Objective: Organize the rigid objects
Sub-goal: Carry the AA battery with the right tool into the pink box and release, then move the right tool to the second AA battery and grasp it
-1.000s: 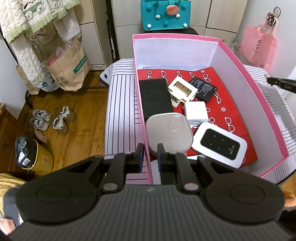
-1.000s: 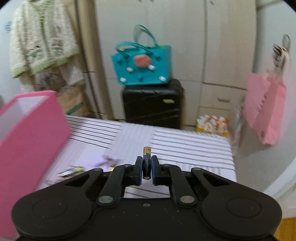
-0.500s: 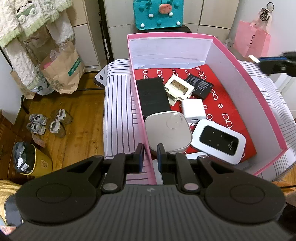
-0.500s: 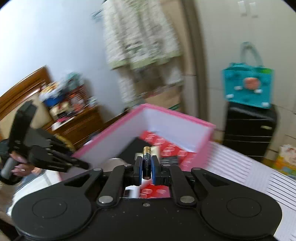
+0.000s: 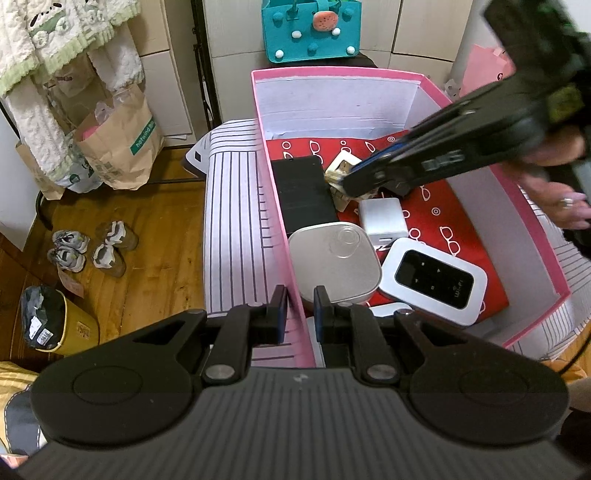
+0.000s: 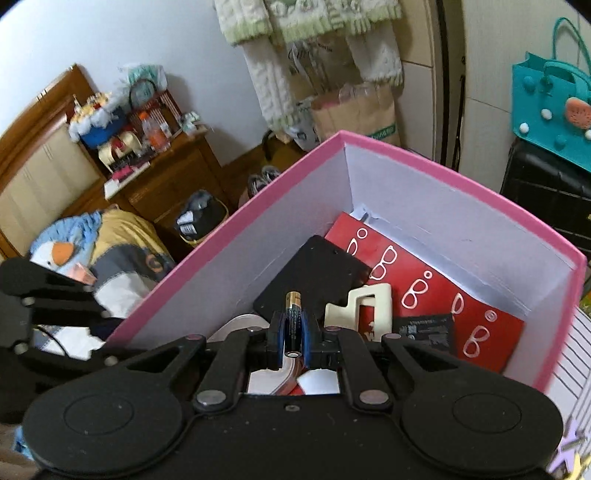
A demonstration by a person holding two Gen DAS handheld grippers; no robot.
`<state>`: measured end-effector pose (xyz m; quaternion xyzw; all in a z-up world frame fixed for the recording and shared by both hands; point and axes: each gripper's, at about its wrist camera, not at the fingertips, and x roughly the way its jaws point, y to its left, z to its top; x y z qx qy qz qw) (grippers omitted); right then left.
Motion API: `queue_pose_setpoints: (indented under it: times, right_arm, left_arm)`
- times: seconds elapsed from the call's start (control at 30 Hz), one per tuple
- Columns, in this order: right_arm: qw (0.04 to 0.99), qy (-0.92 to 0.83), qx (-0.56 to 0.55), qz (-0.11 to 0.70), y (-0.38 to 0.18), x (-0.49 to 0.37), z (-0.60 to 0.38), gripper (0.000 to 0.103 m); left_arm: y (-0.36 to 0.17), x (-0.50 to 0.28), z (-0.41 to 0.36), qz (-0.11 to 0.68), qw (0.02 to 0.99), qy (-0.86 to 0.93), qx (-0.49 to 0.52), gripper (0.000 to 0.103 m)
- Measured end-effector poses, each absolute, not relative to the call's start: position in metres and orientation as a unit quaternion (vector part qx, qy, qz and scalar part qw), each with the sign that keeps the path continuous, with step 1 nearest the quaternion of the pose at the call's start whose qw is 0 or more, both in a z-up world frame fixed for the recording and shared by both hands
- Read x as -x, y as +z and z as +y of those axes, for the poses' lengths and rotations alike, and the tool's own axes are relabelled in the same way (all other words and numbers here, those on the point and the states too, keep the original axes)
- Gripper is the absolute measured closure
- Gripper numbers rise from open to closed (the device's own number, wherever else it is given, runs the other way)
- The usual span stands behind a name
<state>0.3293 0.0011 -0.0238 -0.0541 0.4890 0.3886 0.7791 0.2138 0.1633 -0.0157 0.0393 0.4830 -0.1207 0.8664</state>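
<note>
A pink box [image 5: 275, 206] with white inner walls and a red lining stands on a striped table [image 5: 232, 229]. In it lie a black slab [image 5: 304, 192], a cream frame [image 5: 345, 164], a white cube [image 5: 382, 219], a rounded white device [image 5: 334, 266] and a white wifi router [image 5: 434, 280]. My right gripper [image 6: 293, 325] is shut on a black and gold battery [image 6: 293, 314] and reaches into the box above the black slab [image 6: 314, 280]; it also shows in the left wrist view [image 5: 354, 181]. My left gripper [image 5: 299, 314] straddles the box's near left wall, its jaws a small gap apart.
Paper bags [image 5: 114, 147], small shoes [image 5: 88, 247] and a yellow bin [image 5: 51, 321] are on the wood floor to the left. A teal bag [image 5: 310, 29] sits on a black suitcase [image 6: 546, 199] behind the box. A wooden dresser [image 6: 162, 173] stands further left.
My right gripper has swung left with the battery, from over the striped table to inside the pink box. My left gripper has stayed at the box's near wall.
</note>
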Motion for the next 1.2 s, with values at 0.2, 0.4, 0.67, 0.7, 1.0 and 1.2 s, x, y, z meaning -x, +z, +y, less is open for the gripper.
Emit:
queue_pose_setpoints:
  times: [0.2, 0.4, 0.67, 0.7, 1.0, 1.2]
  right_arm:
    - [0.780, 0.381, 0.069, 0.492, -0.031, -0.337, 0.018, 0.091]
    - [0.778, 0.371, 0.084, 0.500, -0.039, -0.349, 0.032, 0.091]
    - [0.804, 0.393, 0.032, 0.445, -0.004, -0.321, -0.014, 0.087]
    - [0.808, 0.396, 0.027, 0.436, 0.004, -0.314, -0.025, 0.087]
    - [0.873, 0.330, 0.032, 0.357, 0.041, -0.257, -0.125, 0.087]
    - [0.884, 0.283, 0.043, 0.370, 0.031, -0.240, -0.171, 0.087]
  left_arm:
    - [-0.016, -0.214, 0.165, 0.482, 0.867, -0.123, -0.036, 0.091]
    - [-0.016, -0.214, 0.163, 0.483, 0.866, -0.122, -0.039, 0.091]
    - [-0.015, -0.215, 0.162, 0.486, 0.865, -0.119, -0.039, 0.091]
    - [-0.015, -0.215, 0.162, 0.486, 0.865, -0.117, -0.039, 0.091]
    - [-0.015, -0.214, 0.161, 0.485, 0.867, -0.110, -0.036, 0.090]
    - [-0.015, -0.214, 0.159, 0.485, 0.867, -0.103, -0.036, 0.090]
